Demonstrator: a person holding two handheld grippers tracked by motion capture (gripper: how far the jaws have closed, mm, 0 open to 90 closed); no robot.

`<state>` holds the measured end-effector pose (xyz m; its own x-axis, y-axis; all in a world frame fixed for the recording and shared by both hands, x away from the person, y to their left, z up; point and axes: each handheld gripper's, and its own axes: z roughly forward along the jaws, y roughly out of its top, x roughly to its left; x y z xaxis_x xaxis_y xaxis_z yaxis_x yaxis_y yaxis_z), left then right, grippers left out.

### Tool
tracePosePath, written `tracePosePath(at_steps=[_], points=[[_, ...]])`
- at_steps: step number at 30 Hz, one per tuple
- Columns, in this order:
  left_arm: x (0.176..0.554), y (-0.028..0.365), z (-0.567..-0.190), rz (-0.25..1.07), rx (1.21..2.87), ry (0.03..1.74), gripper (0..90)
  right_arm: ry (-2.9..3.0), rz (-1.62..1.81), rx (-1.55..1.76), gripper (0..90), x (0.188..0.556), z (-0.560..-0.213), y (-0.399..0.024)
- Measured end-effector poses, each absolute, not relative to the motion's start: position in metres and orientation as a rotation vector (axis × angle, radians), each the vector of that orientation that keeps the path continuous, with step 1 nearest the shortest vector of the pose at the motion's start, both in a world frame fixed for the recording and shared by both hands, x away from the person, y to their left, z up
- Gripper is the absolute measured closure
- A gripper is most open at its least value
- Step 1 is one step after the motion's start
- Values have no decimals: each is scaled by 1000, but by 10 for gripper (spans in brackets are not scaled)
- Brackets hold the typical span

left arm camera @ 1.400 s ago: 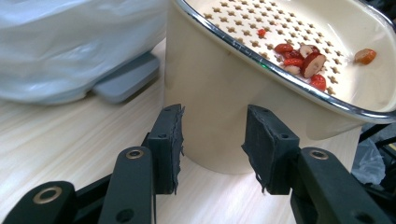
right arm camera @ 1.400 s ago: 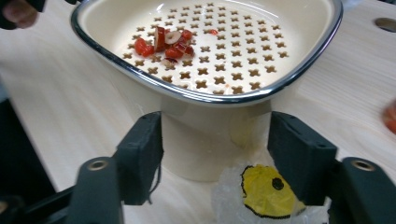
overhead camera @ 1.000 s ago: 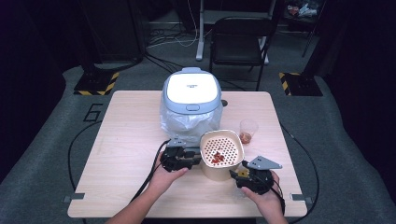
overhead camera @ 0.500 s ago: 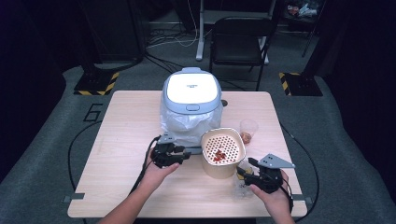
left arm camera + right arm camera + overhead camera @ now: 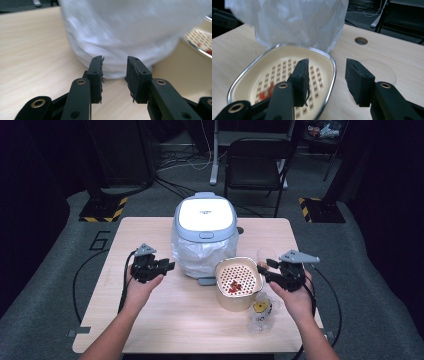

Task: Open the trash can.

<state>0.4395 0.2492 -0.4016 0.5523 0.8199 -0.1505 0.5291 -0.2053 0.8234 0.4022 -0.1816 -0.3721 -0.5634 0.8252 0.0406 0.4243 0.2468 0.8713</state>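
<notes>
Either side of the cream basket [image 5: 239,282], the left gripper [image 5: 167,266] and right gripper [image 5: 263,270] hover with jaws spread, holding nothing.

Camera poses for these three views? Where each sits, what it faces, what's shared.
High view: above the person's side, looking forward and down on the table; forearms, left gripper, right gripper.
Left gripper view: along its open jaws at the plastic-wrapped cooker.
Right gripper view: along its open jaws, over the perforated basket.
Shared: cooker and basket appear in all three.
</notes>
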Motion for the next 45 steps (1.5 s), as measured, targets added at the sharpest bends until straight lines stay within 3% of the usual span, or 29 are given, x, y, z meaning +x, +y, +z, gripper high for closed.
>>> tracePosePath(at_steps=[9,18,21,27,34,45], points=[[491,246,-383,377,1839,1166,660,2148,1225,1165,563,478,-360,-142],[516,226,-385,445,1842,1202,689,2159,1123,1214,583,525,-366,-122],[520,226,-387,442,1835,1213,694,2172,1126,1202,589,533,-367,-116],[520,232,-387,396,1837,1174,719,2220,1125,1187,812,537,-367,-107],[512,248,-383,438,1841,1183,807,2299,1144,1108,825,536,-366,-92],[492,284,-385,465,1827,1202,809,2375,1124,986,811,529,-359,-53]])
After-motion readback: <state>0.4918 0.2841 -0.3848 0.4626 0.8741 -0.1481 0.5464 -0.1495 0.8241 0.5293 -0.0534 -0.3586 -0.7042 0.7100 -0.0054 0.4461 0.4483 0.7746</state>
